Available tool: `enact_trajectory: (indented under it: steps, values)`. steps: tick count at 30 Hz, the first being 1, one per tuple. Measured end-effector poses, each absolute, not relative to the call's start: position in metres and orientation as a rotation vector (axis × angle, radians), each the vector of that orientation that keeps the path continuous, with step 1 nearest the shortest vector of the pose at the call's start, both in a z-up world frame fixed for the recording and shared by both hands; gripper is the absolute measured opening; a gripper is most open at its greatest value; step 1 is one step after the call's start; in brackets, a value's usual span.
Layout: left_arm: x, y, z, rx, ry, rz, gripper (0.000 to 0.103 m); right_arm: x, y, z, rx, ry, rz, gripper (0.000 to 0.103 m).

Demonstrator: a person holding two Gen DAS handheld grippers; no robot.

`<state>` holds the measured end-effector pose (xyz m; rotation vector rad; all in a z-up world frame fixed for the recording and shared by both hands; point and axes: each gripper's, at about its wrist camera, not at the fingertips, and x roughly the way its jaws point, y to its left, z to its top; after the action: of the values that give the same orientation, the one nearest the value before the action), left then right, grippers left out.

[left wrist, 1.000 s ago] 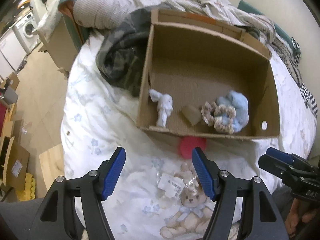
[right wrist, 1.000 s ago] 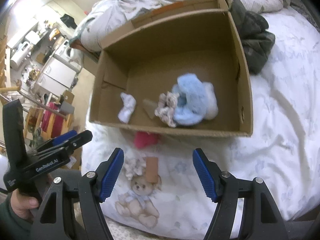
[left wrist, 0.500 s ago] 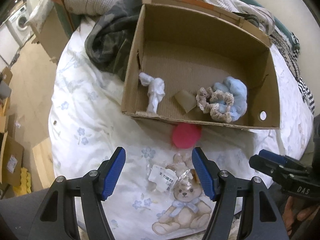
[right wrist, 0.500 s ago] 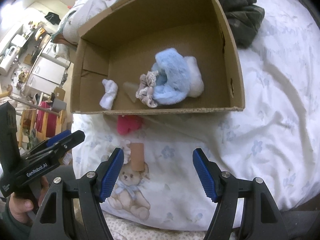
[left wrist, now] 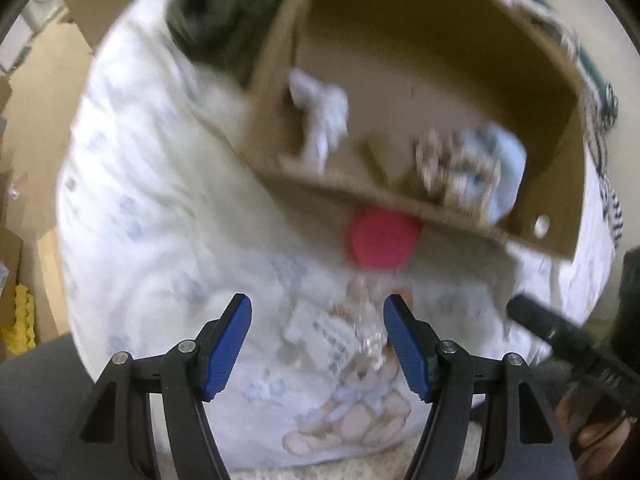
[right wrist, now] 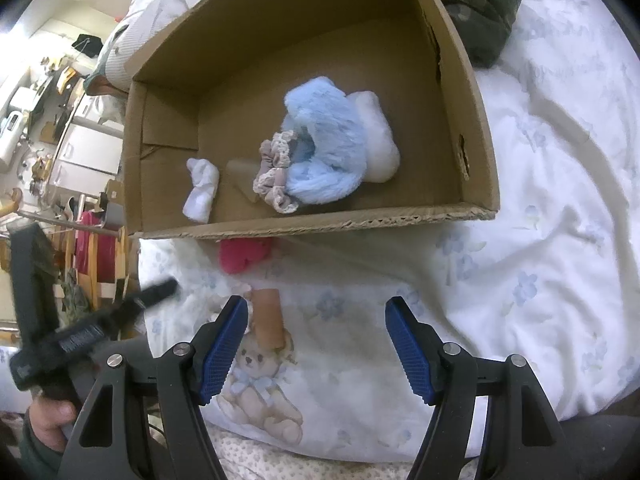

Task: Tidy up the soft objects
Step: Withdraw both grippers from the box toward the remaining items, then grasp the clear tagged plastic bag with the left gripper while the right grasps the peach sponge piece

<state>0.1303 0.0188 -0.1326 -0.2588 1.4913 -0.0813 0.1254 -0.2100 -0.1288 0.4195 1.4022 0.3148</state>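
An open cardboard box lies on a white floral bed cover. Inside it are a blue fluffy toy, a beige lace scrunchie and a white cloth. A pink soft thing lies on the cover against the box's near wall; it also shows in the blurred left wrist view. A small packaged item with a white label lies between the left fingers. My left gripper is open and empty. My right gripper is open and empty, a tan tube-like piece by its left finger.
A dark green garment lies beyond the box's right wall. A teddy bear print marks the cover near its front edge. Floor, shelves and a drying rack are off the bed to the left. The left gripper shows at the left.
Both grippers have moved forward and down toward the bed; the box and pink thing look larger. The left view is now motion-blurred. Both jaws stay open.
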Motion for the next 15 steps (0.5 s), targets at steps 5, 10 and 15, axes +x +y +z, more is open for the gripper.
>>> enact_trajectory:
  steps: [5,10,15]
  values:
    - [0.129,0.005,-0.139,-0.232,1.514,-0.129,0.065,0.129,-0.208,-0.133,0.415,1.415,0.319,0.075]
    - [0.125,-0.007,-0.135,-0.226,1.513,-0.172,0.065,0.131,-0.205,-0.133,0.408,1.415,0.328,0.075]
    - [0.126,-0.004,-0.148,-0.246,1.564,-0.169,0.010,0.131,-0.205,-0.134,0.408,1.421,0.325,0.075]
